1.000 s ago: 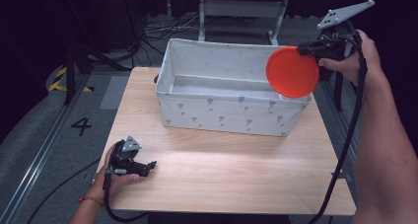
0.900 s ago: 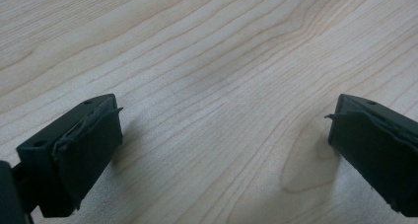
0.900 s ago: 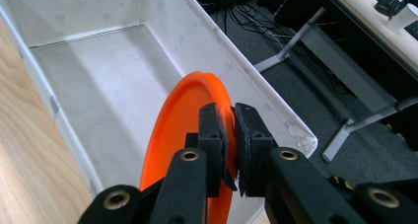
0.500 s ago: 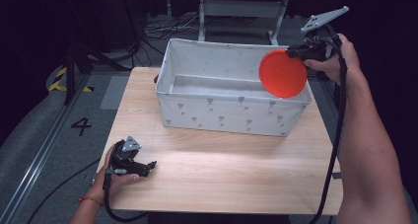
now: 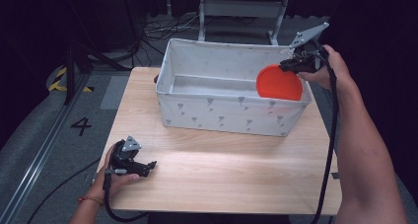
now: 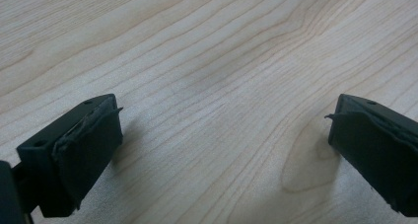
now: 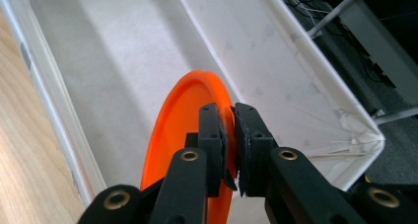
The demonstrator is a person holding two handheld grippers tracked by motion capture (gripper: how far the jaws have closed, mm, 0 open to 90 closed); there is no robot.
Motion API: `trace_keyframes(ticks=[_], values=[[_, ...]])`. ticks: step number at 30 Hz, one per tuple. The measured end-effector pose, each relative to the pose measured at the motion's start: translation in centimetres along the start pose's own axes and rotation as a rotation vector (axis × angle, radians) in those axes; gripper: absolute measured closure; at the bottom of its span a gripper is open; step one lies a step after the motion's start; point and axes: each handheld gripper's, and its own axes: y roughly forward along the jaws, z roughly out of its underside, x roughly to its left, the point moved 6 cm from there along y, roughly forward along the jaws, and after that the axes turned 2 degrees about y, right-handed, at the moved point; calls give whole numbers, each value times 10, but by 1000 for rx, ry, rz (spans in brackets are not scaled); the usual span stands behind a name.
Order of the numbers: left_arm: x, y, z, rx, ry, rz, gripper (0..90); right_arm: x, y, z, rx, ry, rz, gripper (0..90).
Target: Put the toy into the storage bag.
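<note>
An orange plate (image 5: 279,83) is gripped by its rim in the right gripper (image 5: 294,64), whose 2 jaws are clenched on the edge from both faces, as is seen close up in the right gripper view (image 7: 227,135). The plate is held on edge, nearly upright, and its lower part is dipped inside a white fabric bin (image 5: 217,110) at the bin's right end, close to the right wall. In the right gripper view the plate (image 7: 182,130) is seen above the pale bin floor, apart from the walls.

The bin is stood on the far half of a light wooden table (image 5: 236,169). The left gripper (image 5: 148,166) is rested on the near left corner of the table, well apart from the bin. Its 2 jaws are spread wide with bare wood between them (image 6: 224,135); nothing is grasped.
</note>
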Motion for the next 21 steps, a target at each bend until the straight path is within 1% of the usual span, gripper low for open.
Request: trace_keyframes(ticks=[4, 8, 13, 14, 17, 19, 21], values=[[0, 0, 0, 0, -2, 1, 3, 8, 6, 7, 18, -37, -51, 827], [0, 0, 0, 0, -2, 2, 3, 18, 15, 15, 71, -89, -97, 826], [0, 0, 0, 3, -2, 3, 2, 25, 21, 18, 93, -115, -142, 824], [0, 0, 0, 2, -3, 4, 2, 28, 23, 18, 105, -127, -152, 824], [0, 0, 0, 2, -2, 3, 2, 33, 29, 18, 127, -145, -164, 825], [0, 0, 0, 2, -2, 3, 2, 36, 34, 19, 150, -155, -193, 828], [0, 0, 0, 2, -3, 5, 2, 40, 39, 20, 184, -168, -206, 828]])
